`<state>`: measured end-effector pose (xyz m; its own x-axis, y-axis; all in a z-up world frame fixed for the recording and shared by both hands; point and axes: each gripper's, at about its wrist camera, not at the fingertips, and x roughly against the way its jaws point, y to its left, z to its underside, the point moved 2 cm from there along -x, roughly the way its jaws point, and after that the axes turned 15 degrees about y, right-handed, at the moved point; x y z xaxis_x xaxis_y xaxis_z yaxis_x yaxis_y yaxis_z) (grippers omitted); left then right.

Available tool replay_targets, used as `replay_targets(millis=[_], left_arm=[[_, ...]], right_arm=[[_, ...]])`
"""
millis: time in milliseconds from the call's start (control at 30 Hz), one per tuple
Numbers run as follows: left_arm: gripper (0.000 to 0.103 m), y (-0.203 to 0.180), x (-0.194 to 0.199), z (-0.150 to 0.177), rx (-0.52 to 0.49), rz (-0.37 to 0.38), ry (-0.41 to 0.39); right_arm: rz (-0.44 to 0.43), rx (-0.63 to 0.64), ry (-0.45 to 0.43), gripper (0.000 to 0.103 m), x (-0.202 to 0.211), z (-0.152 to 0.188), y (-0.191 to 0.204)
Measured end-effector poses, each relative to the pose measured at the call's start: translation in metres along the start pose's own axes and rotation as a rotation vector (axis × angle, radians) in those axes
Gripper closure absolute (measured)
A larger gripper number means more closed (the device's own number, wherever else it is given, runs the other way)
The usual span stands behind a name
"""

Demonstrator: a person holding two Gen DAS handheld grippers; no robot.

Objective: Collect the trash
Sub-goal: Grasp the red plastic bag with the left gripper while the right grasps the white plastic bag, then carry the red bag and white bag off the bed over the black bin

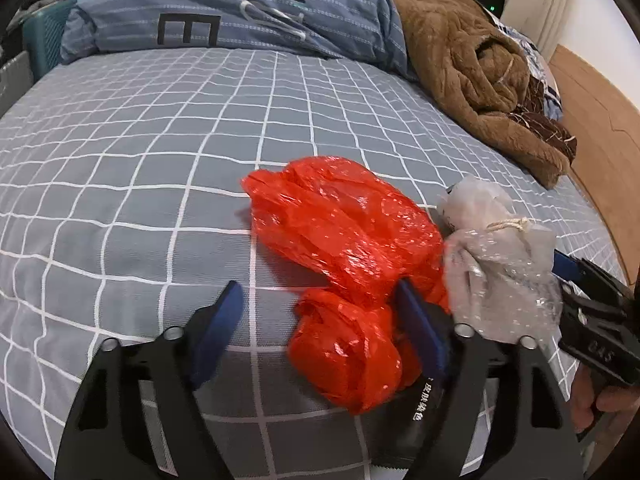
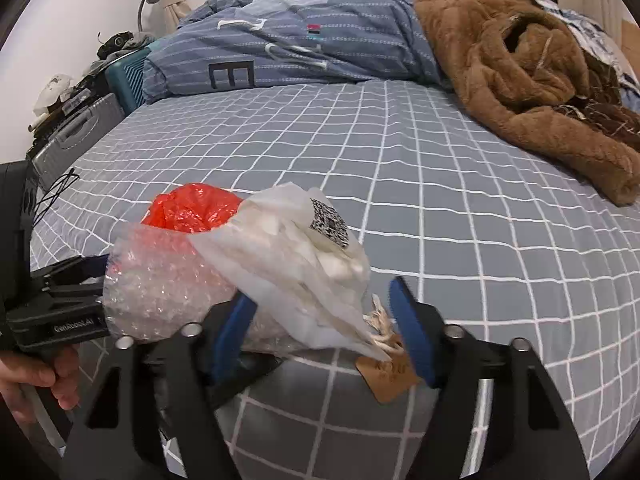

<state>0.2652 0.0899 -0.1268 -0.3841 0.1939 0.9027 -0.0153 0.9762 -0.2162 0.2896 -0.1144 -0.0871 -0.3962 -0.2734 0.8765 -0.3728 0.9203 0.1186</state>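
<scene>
A crumpled red plastic bag lies on the grey checked bed sheet. My left gripper is open around its near end; the right finger touches the bag and the left finger stands apart from it. Beside the red bag lie a white plastic bag with a QR label and a wad of bubble wrap. My right gripper is open with the white bag's tail, a string and a brown paper tag between its fingers.
A folded blue quilt and a brown fleece blanket lie at the far side of the bed. A teal crate and a grey case stand past the left edge. Wooden floor runs along the right.
</scene>
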Motion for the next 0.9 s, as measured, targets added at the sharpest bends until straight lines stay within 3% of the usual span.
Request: replay_targets(millis=[200,300,367,533,900], left_arm=[[0.057,-0.011,-0.006,-0.001,-0.028,-0.011,0.027],[0.059,-0.014,-0.008,-0.001,-0.034,-0.029,0.029],[0.06,-0.013,-0.009,-0.001,-0.025,-0.024,0.032],[0.062,-0.014,-0.006,-0.002,-0.025,-0.035,0.027],[0.063,-0.007,0.02,-0.003,-0.01,-0.121,-0.02]], right_arm=[[-0.003,-0.03,0.035,0.045,-0.013,-0.008,-0.005],[-0.006,-0.046,0.046,0.048,-0.017,-0.009,-0.006],[-0.006,-0.05,0.051,0.065,-0.018,-0.009,-0.006],[0.017,-0.042,0.033,0.082,-0.015,-0.008,-0.002],[0.053,-0.047,-0.029,0.087,0.008,-0.01,-0.003]])
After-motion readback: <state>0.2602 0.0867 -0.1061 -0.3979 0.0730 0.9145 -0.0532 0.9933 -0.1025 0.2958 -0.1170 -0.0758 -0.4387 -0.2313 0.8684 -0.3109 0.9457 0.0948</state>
